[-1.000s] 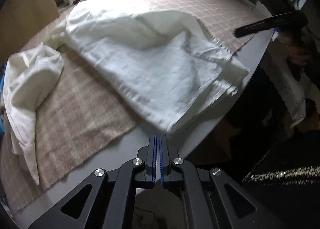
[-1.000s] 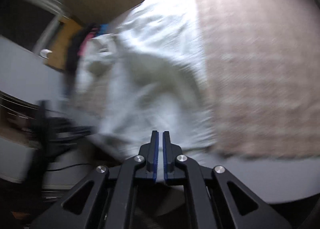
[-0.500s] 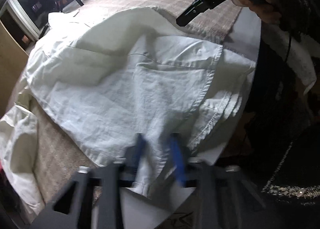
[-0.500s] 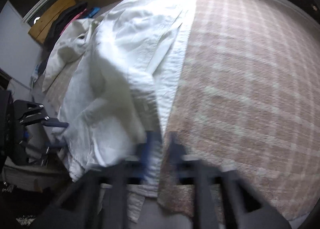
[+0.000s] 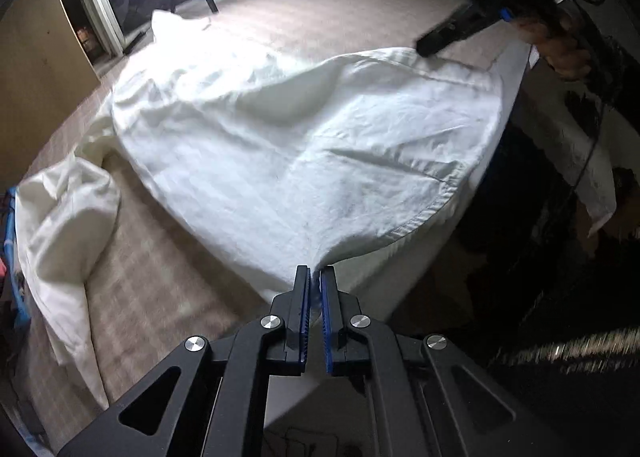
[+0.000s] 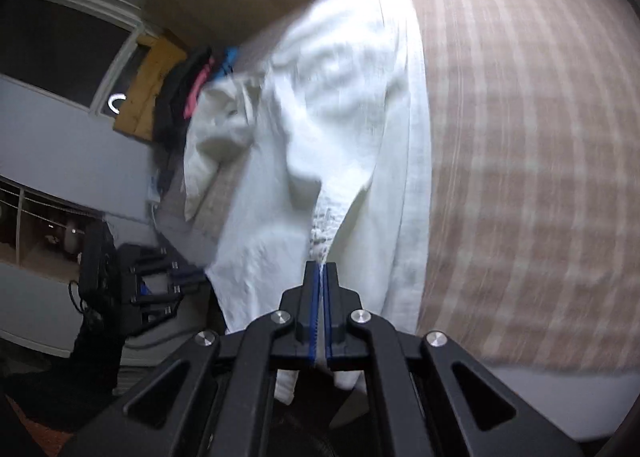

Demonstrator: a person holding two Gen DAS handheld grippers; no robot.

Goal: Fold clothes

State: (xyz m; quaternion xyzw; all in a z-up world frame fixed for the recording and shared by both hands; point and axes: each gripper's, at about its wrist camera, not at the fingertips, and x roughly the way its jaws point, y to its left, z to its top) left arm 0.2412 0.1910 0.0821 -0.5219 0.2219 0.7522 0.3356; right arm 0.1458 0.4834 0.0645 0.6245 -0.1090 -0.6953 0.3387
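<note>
Pinching the hem of the white shirt [image 5: 304, 145], my left gripper [image 5: 314, 277] is clamped on cloth at the near corner — the right gripper [image 6: 321, 275], jaws having just closed, is clamped on the other bottom corner, cloth between its pads. The shirt lies ahead of both, stretched over the checked blanket [image 6: 520, 161], its long axis running away from the grippers toward the collar at the far end. One sleeve [image 5: 60, 225] trails off to the left. Each hand has its own corner; neither is nearer — I judge the fold goes forward.
</note>
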